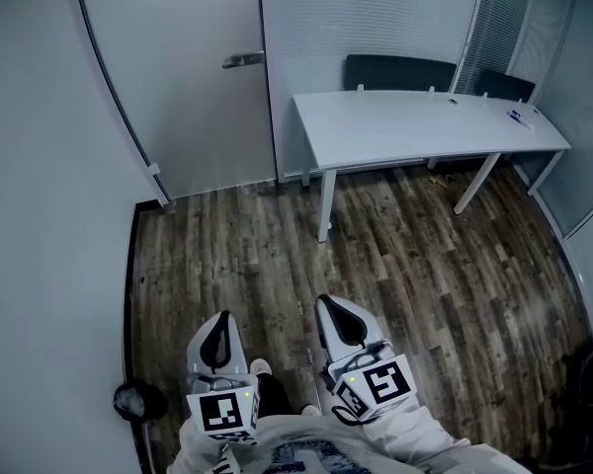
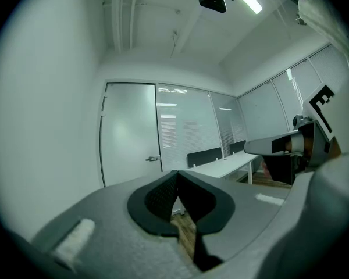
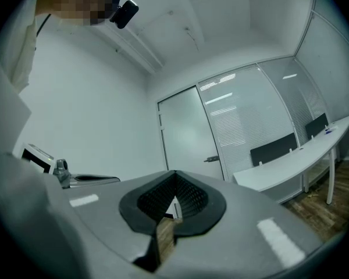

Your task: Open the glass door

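One frosted glass door (image 1: 178, 77), closed.

Left gripper (image 1: 215, 342) and right gripper (image 1: 340, 322) held level side by side near the body; both jaws closed, empty.

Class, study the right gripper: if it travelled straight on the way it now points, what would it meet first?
Most likely the glass door, a little left of its handle. The right gripper points across the floor with nothing in between; the table lies off to its right. Depth is hard to judge.
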The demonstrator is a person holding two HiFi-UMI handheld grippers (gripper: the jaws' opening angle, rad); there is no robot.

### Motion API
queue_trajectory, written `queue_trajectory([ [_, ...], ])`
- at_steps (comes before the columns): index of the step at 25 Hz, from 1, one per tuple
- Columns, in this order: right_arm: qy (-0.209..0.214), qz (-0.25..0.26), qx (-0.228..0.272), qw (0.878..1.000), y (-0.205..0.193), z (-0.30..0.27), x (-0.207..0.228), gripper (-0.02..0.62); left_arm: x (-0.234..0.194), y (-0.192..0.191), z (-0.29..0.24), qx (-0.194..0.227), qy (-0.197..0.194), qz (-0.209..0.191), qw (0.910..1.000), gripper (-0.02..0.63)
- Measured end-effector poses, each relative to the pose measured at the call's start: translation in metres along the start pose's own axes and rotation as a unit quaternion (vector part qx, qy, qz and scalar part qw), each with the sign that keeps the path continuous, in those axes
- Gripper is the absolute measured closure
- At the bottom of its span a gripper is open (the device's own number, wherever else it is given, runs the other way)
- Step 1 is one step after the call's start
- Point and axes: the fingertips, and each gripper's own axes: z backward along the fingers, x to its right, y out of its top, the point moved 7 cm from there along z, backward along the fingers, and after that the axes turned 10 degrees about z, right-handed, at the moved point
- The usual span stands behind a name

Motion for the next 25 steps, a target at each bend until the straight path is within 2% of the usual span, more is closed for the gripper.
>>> queue_trajectory([
  [5,-0.007,-0.005,-0.004,1.0,-0.01,-0.033,0.011,0.591,-0.015,-0.006,-0.032,-0.002,-0.007,0.003,1.0,0.604],
  [9,-0.018,-0.006,-0.002,1.0,-0.015,-0.086,0.022,0.591,-0.043,-0.005,-0.08,-0.009,-0.016,0.002,0.9998,0.604],
  [15,-0.028,-0.009,-0.016,0.999,-0.022,-0.194,0.033,0.591,-0.111,-0.002,-0.171,-0.007,-0.024,0.001,0.9997,0.604],
  [21,-0.027,-0.005,-0.024,0.999,-0.022,-0.308,0.034,0.591,-0.188,0.008,-0.252,-0.03,-0.015,0.015,0.9993,0.604],
  [25,-0.025,0.003,-0.026,0.999,-0.02,-0.363,0.034,0.591,-0.225,0.012,-0.295,-0.029,-0.016,0.016,0.9993,0.604],
])
